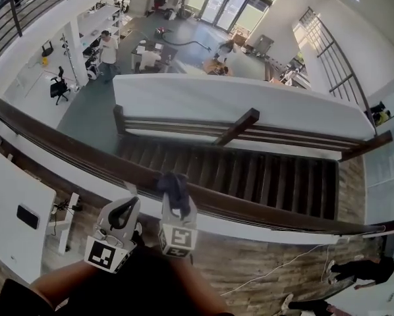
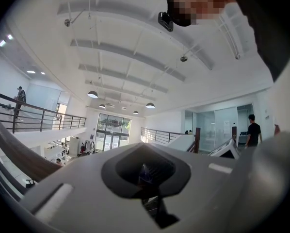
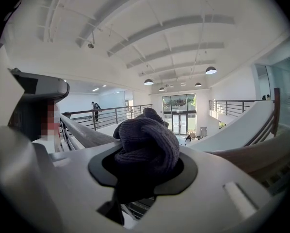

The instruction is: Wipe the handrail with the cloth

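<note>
Handrail: a long dark brown wooden handrail [image 1: 65,139] crosses the head view on a slant, from upper left down to lower right. In the right gripper view it shows as a grey-brown bar [image 3: 82,135] running away on the left.

Cloth: a dark grey-blue knitted cloth [image 1: 174,188], ribbed and bunched into a rounded wad [image 3: 147,142]. It bulges out past the jaw tips, with folds wrapped over one another. In the head view it lies right at the near edge of the handrail, partly over it. Whether it presses on the wood cannot be told.

Right gripper: the pale grey right gripper [image 1: 177,199] has its jaws clamped on the cloth, which fills the dark opening between them [image 3: 144,166]. It sits on the near side of the handrail, tip towards it.

Left gripper: the pale grey left gripper [image 1: 126,201] has its jaws closed together with nothing held; only the bare dark recess shows between them [image 2: 146,169]. It is on the near side of the handrail, just beside the right gripper and short of the wood.

Marker cubes: a black-and-white square-marked cube sits on each gripper, left [image 1: 108,254] and right [image 1: 177,237], on the near side of the handrail.

Stairs: dark wooden stairs [image 1: 250,170] descend on the far side of the handrail.
</note>
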`<state>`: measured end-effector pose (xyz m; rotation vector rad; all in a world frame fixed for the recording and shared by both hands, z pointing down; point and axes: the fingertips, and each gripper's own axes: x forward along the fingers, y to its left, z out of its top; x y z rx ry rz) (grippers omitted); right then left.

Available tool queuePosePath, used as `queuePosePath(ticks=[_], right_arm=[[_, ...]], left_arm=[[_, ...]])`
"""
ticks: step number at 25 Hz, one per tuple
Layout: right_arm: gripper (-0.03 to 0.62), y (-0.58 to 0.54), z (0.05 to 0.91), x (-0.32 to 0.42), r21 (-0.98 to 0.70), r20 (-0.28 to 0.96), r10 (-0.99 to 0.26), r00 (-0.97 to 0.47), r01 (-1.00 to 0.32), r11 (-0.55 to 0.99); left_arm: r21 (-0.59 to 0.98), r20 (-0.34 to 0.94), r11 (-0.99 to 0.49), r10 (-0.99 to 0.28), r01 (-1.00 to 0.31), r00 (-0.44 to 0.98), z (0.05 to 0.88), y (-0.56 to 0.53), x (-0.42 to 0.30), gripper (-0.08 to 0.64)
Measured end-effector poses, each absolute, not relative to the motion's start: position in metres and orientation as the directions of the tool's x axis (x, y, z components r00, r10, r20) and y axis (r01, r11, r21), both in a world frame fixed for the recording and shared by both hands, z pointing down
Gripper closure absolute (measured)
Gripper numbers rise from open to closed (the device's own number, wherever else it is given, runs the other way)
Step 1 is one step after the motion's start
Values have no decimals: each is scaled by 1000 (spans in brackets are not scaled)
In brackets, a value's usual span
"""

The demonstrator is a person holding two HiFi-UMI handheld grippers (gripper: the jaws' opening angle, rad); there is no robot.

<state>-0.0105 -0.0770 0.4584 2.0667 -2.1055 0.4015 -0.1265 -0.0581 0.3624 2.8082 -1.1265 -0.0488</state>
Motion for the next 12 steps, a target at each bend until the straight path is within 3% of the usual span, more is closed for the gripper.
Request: queuePosePath(ticks=[12], right_arm=[[445, -59, 453, 20, -39, 330, -943, 39, -998, -55]], left_arm=[[133, -5, -735, -671, -665, 741, 356, -53, -106, 560]])
